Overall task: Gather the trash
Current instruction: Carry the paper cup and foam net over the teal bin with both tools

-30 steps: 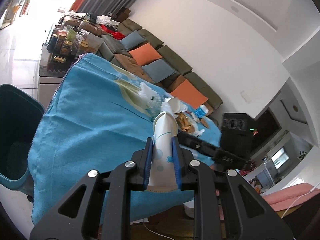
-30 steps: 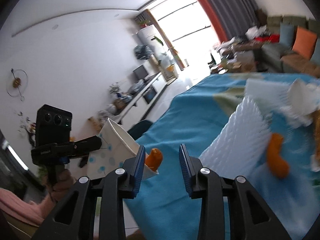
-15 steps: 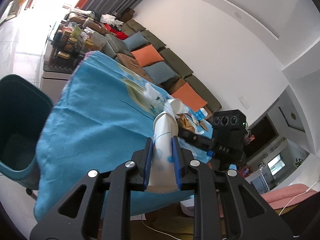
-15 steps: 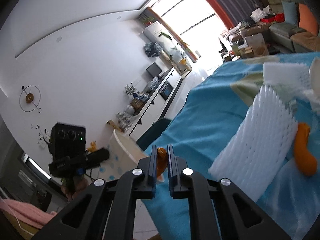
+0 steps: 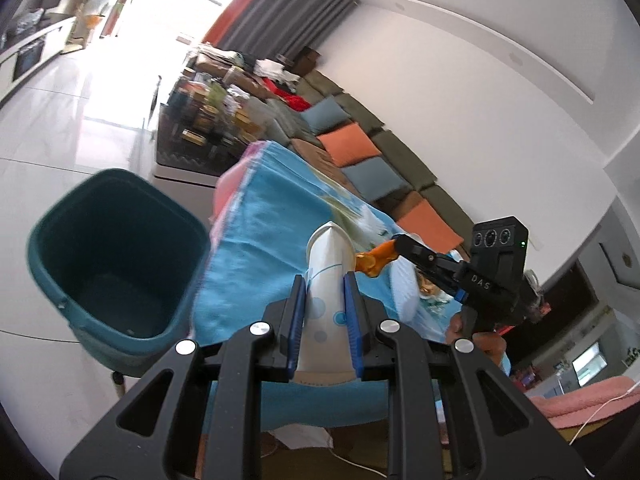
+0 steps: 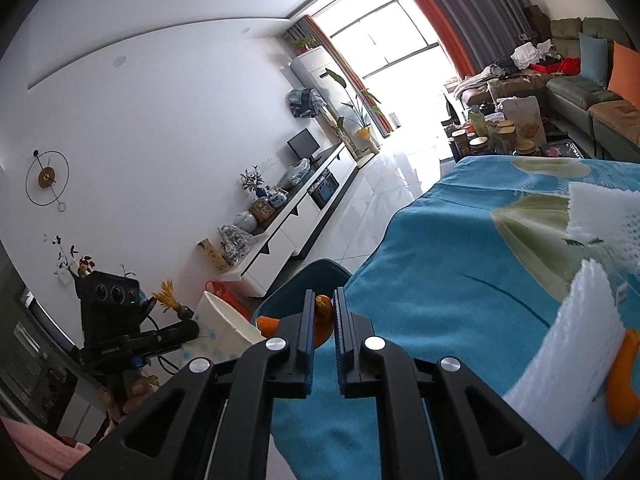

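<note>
My left gripper (image 5: 324,279) is shut on a squashed white paper cup (image 5: 329,256) with blue dots, held over the near edge of the blue tablecloth (image 5: 272,232). A teal bin (image 5: 100,240) stands open on the floor to its left. My right gripper (image 6: 323,301) is shut on a piece of orange peel (image 6: 322,312). In the left wrist view the orange peel (image 5: 375,262) hangs just right of the cup's mouth. In the right wrist view the cup (image 6: 222,332) sits low left in the left gripper (image 6: 188,330), with the bin's rim (image 6: 308,274) behind my fingers.
White foam netting (image 6: 576,340) and another orange peel (image 6: 624,384) lie on the tablecloth (image 6: 440,264) at right. A low table crowded with jars (image 5: 200,120) and a sofa with cushions (image 5: 360,160) stand beyond. A TV cabinet (image 6: 304,208) lines the far wall.
The right gripper closed on the orange peel beside the cup's mouth and lifted it. The left gripper swung with the cup toward the bin, which now fills more of its view.
</note>
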Available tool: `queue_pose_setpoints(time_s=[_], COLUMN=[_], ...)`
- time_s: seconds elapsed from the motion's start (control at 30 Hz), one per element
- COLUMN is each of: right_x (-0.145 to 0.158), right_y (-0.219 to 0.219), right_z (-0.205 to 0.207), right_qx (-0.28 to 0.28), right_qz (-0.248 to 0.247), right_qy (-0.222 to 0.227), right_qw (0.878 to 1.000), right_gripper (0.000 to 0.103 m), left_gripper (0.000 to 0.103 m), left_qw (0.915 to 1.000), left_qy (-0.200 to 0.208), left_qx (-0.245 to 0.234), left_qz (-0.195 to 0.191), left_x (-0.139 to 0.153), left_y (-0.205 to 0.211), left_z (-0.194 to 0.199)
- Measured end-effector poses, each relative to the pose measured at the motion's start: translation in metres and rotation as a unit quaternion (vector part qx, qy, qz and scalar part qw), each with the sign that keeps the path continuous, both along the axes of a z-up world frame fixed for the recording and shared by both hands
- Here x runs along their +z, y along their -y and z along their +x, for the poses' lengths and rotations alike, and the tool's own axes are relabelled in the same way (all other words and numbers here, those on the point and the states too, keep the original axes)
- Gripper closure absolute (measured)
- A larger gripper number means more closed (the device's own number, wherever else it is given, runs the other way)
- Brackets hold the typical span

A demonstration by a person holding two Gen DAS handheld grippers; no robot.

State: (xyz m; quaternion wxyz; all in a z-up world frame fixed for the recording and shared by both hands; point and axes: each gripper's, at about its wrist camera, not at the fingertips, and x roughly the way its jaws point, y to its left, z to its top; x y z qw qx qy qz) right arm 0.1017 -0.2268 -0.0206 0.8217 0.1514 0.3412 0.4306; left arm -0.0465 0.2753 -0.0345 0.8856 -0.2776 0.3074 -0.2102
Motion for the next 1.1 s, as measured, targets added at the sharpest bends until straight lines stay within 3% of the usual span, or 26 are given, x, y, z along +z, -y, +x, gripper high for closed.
queue_pose_setpoints(time_s=[0.5, 1.1], right_x=[-0.008, -0.019], right_y=[-0.045, -0.094], right_z=[0.014, 0.03], right_qx=[0.021, 0.053], right_qz=[-0.027, -0.051], right_qy=[0.003, 0.002], right_qw=[0.999, 0.997], right_gripper=[0.095, 0.095], left_gripper=[0.083, 0.083], left_qw=[0.9955, 0.986], left_qy=[-0.021, -0.055], left_qx=[0.082, 0.136], left_qz=[0.044, 0.079], left_x=[0.002, -0.01], left_y=[-0.057, -0.07], left_z=[-0.018, -0.001])
